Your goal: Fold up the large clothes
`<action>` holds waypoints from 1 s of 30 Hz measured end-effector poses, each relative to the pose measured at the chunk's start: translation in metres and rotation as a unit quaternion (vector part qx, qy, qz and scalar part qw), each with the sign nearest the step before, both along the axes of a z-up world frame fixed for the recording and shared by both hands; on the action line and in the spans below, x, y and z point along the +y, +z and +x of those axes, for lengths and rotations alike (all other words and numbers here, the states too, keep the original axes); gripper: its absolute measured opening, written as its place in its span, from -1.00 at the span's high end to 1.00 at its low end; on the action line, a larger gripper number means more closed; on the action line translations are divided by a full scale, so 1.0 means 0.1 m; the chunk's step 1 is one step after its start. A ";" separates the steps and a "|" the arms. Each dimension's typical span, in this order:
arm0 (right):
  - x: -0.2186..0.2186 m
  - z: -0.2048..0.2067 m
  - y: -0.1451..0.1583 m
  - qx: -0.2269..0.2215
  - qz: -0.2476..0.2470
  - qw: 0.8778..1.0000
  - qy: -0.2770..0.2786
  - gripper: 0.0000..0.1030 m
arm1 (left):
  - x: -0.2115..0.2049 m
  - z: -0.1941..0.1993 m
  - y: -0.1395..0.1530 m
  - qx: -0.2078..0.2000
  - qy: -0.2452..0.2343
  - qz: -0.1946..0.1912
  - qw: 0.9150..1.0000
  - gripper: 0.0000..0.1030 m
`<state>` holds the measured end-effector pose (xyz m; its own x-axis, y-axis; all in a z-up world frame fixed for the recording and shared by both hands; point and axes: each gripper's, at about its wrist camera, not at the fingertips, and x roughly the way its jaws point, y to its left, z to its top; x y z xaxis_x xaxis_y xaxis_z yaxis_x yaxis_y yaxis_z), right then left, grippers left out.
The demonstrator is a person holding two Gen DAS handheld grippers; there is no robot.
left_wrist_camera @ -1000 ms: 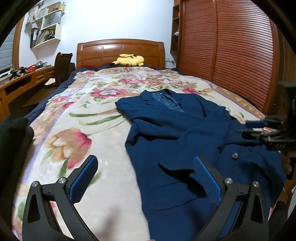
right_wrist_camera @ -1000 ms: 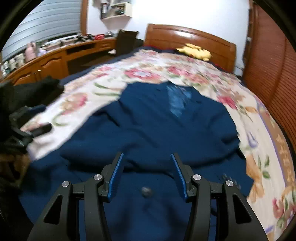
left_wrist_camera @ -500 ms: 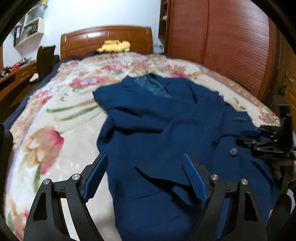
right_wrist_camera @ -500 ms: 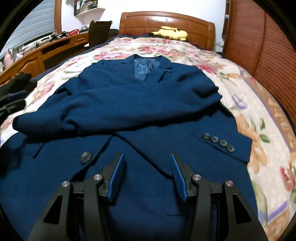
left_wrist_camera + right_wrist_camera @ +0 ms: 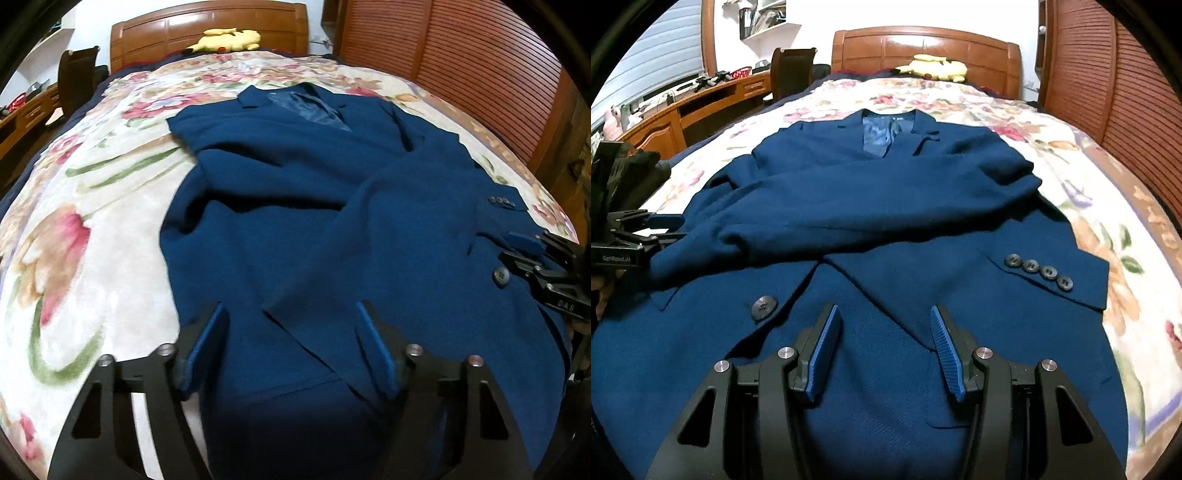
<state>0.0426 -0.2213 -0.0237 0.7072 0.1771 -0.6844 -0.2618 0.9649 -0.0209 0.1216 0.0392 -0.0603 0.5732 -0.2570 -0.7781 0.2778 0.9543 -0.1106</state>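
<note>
Two grippers hang over the near hem of a navy blazer (image 5: pixel 886 206), which lies face-up on the floral bedspread (image 5: pixel 92 229) w/ collar toward the headboard (image 5: pixel 923 40) and both sleeves crossed over the chest. One cuff w/ four buttons (image 5: pixel 1039 271) rests on the right side. Left gripper (image 5: pixel 291 345) has just been narrowing its jaws; they stand apart astride the lower left front, no cloth pinched that I can see. Right gripper (image 5: pixel 882 350) sits half-spread above the lower right panel, nothing clamped between pads. Step in hand, as I read it: sleeves done, now approach to the hem for the bottom-to-top fold. Next move calls for both to drop onto the hem edge, pinch all layers approx. evenly, then lift toward the collar w/o dragging the sleeves loose.
</note>
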 end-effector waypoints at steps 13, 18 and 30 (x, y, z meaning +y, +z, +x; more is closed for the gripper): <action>-0.12 -0.17 0.11 -0.020 0.040 0.999 0.005 -0.03 | -0.23 -0.39 0.39 -0.083 0.021 0.063 0.994 0.95; -0.32 -0.41 0.16 -0.030 0.044 0.999 0.003 -0.03 | -0.39 -0.83 0.79 -0.136 0.018 0.059 0.989 0.95; -0.74 -0.88 0.30 -0.070 0.080 0.994 -0.030 -0.03 | -1.04 -1.64 0.98 -0.158 -0.068 0.064 0.983 0.95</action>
<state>-0.0457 -0.2954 0.0068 0.8066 0.2306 -0.5443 -0.2093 0.9725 0.1018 -0.0427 -0.0649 0.0379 0.7583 -0.2595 -0.5980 0.4052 0.9063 0.1205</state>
